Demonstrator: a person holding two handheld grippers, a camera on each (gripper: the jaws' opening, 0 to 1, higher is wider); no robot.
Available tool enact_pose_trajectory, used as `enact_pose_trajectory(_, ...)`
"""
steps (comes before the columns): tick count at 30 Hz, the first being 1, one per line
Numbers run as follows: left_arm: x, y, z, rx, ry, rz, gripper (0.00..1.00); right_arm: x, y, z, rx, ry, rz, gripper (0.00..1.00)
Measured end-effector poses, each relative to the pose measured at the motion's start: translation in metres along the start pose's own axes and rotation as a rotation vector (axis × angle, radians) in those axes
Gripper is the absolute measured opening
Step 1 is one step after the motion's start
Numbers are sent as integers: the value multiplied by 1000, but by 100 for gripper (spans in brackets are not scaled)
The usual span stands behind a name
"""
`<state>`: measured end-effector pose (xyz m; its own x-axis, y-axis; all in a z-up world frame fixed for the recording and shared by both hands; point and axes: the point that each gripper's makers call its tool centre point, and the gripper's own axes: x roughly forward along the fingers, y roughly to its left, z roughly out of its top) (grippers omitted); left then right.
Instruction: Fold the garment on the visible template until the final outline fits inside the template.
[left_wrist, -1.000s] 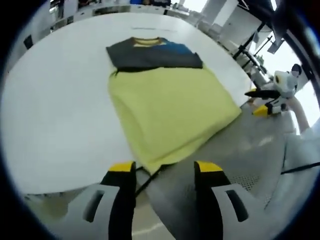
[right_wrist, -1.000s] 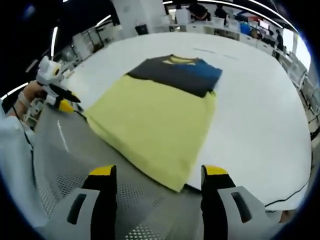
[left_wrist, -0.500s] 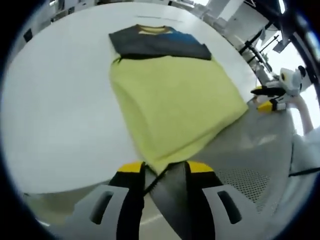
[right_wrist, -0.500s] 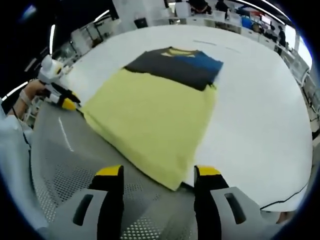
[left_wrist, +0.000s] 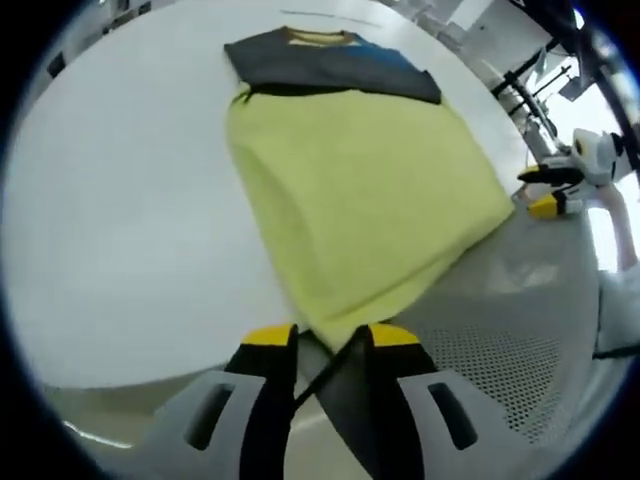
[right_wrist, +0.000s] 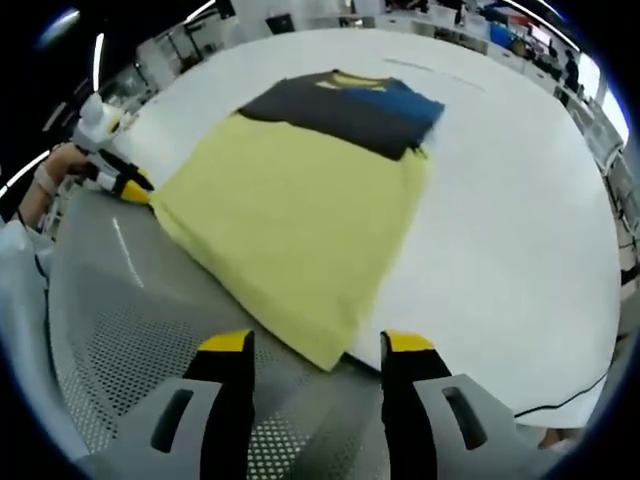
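Note:
The garment (left_wrist: 365, 190), yellow-green with a dark grey and blue top part, lies flat on the white table (left_wrist: 120, 200). Its near hem reaches the table's front edge. My left gripper (left_wrist: 332, 338) is open, its jaws narrowed around the hem's left corner without pinching it. In the right gripper view the garment (right_wrist: 300, 210) lies the same way, and my right gripper (right_wrist: 315, 345) stands open with the hem's right corner between its yellow fingertips. The right gripper (left_wrist: 545, 195) also shows at the hem's far right, and the left gripper (right_wrist: 128, 186) by the hem's left corner.
A grey perforated surface (left_wrist: 500, 340) lies in front of the table edge, below the hem; it is also in the right gripper view (right_wrist: 130, 330). A thin dark cord (left_wrist: 305, 380) runs under the left corner. Bare white table (right_wrist: 520, 200) surrounds the garment. Desks stand far behind.
Both cameras have come closer to the hem. The left jaws have narrowed a good deal around the left corner; the right jaws have narrowed a little. The garment has not moved.

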<state>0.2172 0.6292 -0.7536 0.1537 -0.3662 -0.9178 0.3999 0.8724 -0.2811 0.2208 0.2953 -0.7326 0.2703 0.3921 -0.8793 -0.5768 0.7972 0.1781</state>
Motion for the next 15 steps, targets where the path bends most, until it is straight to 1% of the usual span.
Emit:
enact_pose_trajectory(3, 4, 1, -1, -6, 11, 2, 23, 3, -1, 0, -9, 10, 5, 49)
enact_pose_trajectory(9, 9, 3, -2, -9, 34, 3, 22, 8, -4, 0, 2, 21, 14, 49)
enact_pose_trajectory(15, 8, 8, -1, -10, 37, 12, 15, 15, -7, -4, 12, 45, 25, 49)
